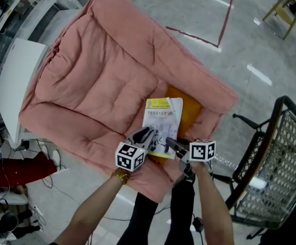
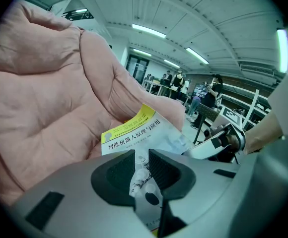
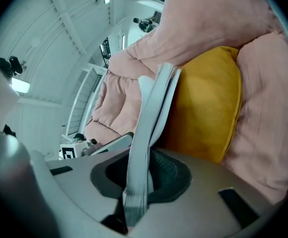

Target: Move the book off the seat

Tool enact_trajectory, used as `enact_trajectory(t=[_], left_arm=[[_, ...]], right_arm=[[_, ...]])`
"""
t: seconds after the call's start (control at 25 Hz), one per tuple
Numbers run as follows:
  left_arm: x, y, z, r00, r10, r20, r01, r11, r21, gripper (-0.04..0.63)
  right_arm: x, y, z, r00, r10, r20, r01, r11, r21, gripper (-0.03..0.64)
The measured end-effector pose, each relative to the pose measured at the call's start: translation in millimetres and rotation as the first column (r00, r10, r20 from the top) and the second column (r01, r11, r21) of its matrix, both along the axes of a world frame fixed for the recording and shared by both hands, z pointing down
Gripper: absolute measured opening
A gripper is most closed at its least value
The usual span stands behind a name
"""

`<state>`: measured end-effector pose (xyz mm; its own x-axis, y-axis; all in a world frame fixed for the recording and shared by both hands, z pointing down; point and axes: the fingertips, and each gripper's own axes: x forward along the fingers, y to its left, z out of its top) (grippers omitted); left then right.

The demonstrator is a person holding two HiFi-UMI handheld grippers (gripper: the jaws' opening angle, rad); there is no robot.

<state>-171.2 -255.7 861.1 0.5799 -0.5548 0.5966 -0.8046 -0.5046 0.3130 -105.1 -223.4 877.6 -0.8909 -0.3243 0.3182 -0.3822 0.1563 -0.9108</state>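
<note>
Pink padded seat (image 1: 102,86), seen from above. Its soft quilting yields, so a flat thing lying on it is probably easiest to take by an edge.

Yellow cushion (image 1: 191,108), tucked into the seat's near right corner, partly under the book.

Book (image 1: 162,120), on the seat's near right part, cover up, overlapping the cushion. Whether its far end rests on the seat cannot be told.

Left gripper (image 1: 148,136), at the seat's near edge, jaws narrow and clamped on the book's near left margin.

Right gripper (image 1: 172,144), just beside it, jaws pinched on the page block at the near right corner.

The paired grips probably keep the limp paperback from sagging or fanning open as it leaves the seat.
</note>
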Motion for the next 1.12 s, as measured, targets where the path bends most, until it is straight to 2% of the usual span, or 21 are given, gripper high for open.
enact_trajectory(t=[0.8,1.12], left_arm=[[-12,-10,-28,1.000,-0.002,-0.005,0.002,0.999,0.034,0.071],[-6,-9,-37,1.000,0.009,-0.011,-0.008,0.999,0.048,0.071]], right_arm=[[-7,-3,-42,0.999,0.012,0.033,-0.014,0.998,0.067,0.072],[2,-15,-64,0.995,0.069,0.071,-0.075,0.992,0.097,0.072]])
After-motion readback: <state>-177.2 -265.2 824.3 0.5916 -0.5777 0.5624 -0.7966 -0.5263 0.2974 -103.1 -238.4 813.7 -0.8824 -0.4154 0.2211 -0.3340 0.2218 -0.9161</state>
